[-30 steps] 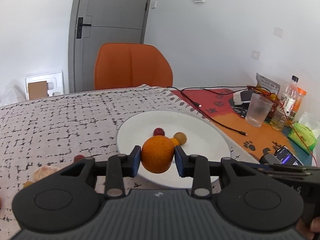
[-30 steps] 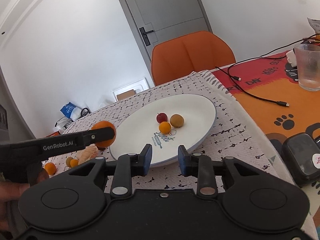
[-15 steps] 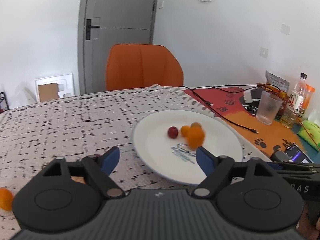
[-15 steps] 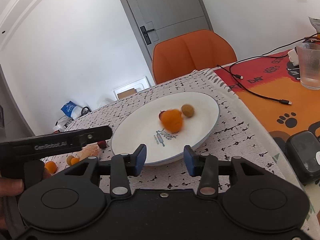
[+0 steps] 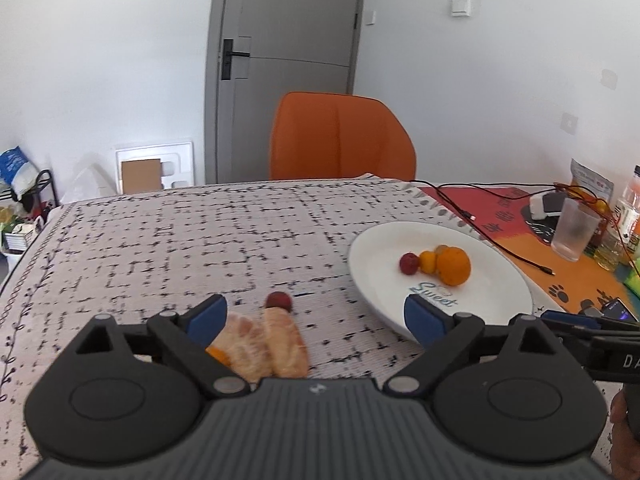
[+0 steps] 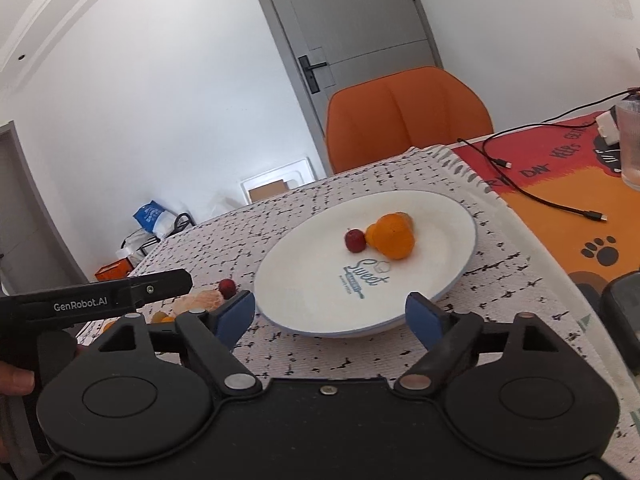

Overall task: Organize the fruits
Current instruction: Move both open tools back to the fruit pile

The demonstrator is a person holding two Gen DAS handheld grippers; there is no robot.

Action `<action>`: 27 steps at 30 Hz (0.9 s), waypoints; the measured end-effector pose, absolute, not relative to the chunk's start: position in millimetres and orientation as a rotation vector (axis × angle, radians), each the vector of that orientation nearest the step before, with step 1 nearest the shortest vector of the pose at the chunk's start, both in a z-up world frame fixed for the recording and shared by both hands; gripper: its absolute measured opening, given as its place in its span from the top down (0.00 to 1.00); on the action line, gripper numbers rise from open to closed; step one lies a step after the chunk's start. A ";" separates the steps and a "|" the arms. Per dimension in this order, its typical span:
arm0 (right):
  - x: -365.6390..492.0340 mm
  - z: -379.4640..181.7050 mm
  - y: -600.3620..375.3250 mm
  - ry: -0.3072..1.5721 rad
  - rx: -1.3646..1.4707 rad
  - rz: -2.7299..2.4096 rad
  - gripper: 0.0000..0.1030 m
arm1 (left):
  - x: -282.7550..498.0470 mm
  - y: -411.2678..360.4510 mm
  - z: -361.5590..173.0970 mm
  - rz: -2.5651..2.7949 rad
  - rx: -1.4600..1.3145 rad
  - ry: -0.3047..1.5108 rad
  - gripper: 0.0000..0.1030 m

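Observation:
A white plate (image 5: 500,280) (image 6: 440,216) holds a large orange (image 5: 453,266) (image 6: 394,237), a small orange fruit (image 5: 427,261), a red fruit (image 5: 409,263) (image 6: 355,240) and a brownish fruit half hidden behind the orange. My left gripper (image 5: 316,314) is open and empty, over peeled citrus segments (image 5: 264,346) and a small red fruit (image 5: 279,301) on the cloth left of the plate. My right gripper (image 6: 331,312) is open and empty at the plate's near rim. The left gripper's body (image 6: 100,294) shows in the right wrist view.
An orange chair (image 5: 340,136) stands behind the table. To the right lie a black cable (image 5: 500,236), a plastic cup (image 5: 574,230), bottles and a phone (image 5: 616,308) on an orange mat. Small orange fruits (image 6: 160,316) lie by the segments.
The left gripper opened and dropped the large orange onto the plate, then swung left to the peeled segments. The right gripper opened wider.

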State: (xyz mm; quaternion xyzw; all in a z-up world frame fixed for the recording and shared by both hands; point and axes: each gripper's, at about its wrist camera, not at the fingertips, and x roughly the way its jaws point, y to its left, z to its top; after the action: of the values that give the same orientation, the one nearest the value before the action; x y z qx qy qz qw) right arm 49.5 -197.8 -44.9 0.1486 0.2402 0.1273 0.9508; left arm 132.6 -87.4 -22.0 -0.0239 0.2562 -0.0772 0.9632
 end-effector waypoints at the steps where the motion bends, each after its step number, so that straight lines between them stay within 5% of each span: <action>1: 49.9 -45.0 -195.8 0.490 0.303 0.263 0.14 | 131.0 -84.0 -22.0 -0.149 -0.052 0.519 0.08; 9: 52.5 -43.5 -179.2 0.486 0.296 0.312 0.04 | 117.6 -58.9 -23.8 -0.101 -0.078 0.519 0.08; 27: 57.8 -42.4 -135.2 0.513 0.259 0.411 0.03 | 97.7 -6.0 -30.1 -0.006 -0.151 0.535 0.08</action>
State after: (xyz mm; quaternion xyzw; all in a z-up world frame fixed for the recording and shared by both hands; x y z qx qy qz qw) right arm 57.8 -135.2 -42.4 0.1267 0.2511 0.2015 0.9382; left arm 97.7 -6.0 -30.1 -0.0747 0.2639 -0.0031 0.9617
